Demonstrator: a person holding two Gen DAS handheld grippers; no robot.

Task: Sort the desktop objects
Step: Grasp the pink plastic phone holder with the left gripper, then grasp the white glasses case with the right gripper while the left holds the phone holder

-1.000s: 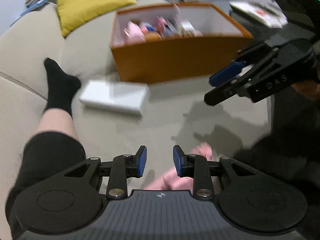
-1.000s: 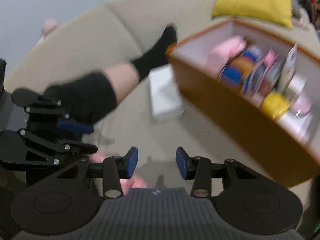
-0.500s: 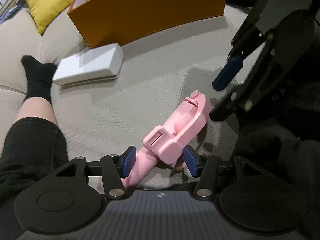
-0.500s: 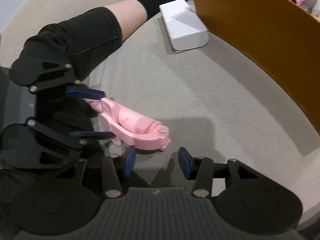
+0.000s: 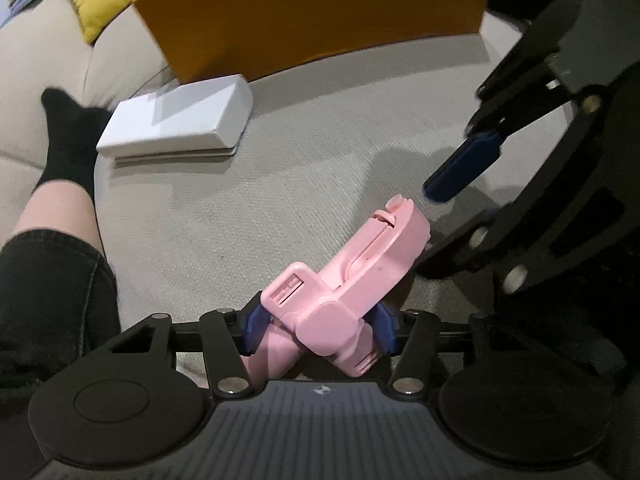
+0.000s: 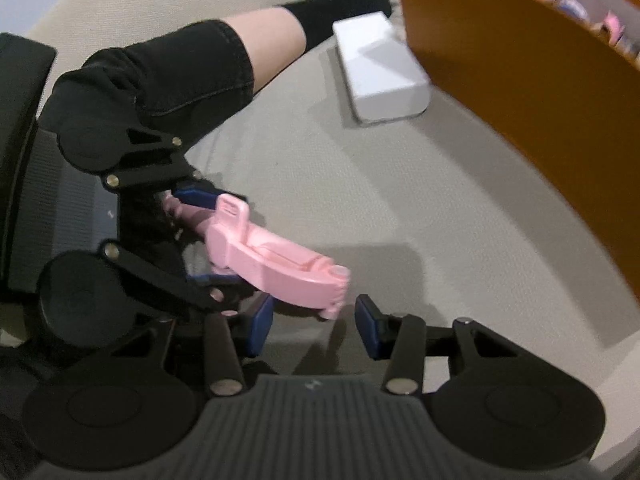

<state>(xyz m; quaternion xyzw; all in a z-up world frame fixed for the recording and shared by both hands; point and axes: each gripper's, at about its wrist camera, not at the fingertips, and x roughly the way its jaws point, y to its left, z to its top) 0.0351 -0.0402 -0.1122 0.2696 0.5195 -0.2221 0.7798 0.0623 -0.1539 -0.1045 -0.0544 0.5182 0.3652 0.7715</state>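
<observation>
— Orange box [image 5: 320, 16], is that the biggest thing on the beige sofa [image 5: 300, 168]?
— Yes, at the far side, with the white box [image 5: 176, 120] just beside it
— And the pink gadget [image 5: 344, 280]?
— Pinched at its near end by the left gripper [image 5: 318, 330], its far end reaching toward the right gripper [image 6: 314, 328], whose fingers stand wide with nothing between them

A pink plastic holder [image 6: 272, 266] is clamped between the blue pads of the left gripper [image 6: 200, 236]. The right gripper [image 6: 314, 330] is held spread just beside its free end.
</observation>
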